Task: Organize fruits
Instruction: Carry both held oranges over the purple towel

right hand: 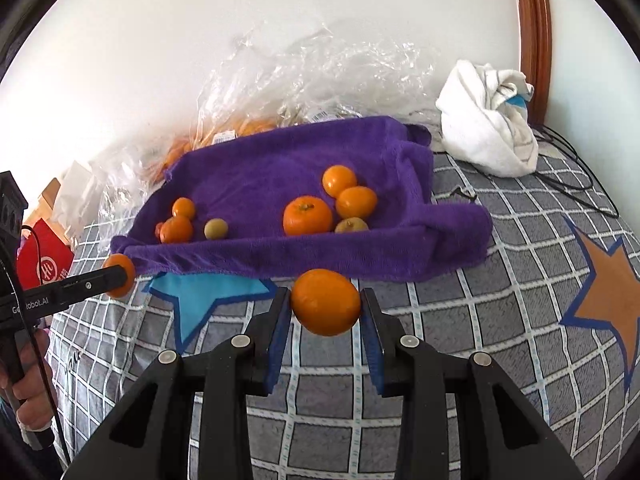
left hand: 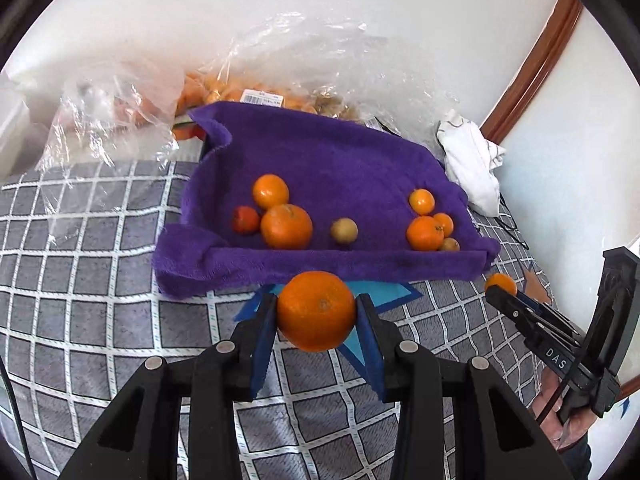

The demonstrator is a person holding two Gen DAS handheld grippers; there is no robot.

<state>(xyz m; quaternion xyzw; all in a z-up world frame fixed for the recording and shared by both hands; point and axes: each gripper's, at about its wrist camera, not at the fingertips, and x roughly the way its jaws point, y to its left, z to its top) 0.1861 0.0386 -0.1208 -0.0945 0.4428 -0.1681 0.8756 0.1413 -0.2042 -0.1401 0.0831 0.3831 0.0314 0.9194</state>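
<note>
My left gripper is shut on a large orange, held above the checked bedspread just in front of the purple towel. My right gripper is shut on a smaller orange, also short of the towel's near edge. Each gripper shows in the other view: the right one at the towel's right corner, the left one at its left corner. Several oranges lie on the towel in a left cluster and a right cluster, with a small yellowish fruit between them.
Clear plastic bags holding more fruit lie behind the towel against the white wall. A bundled white cloth and black cables sit at the back right. A red bag is at the left. A hand grips each handle.
</note>
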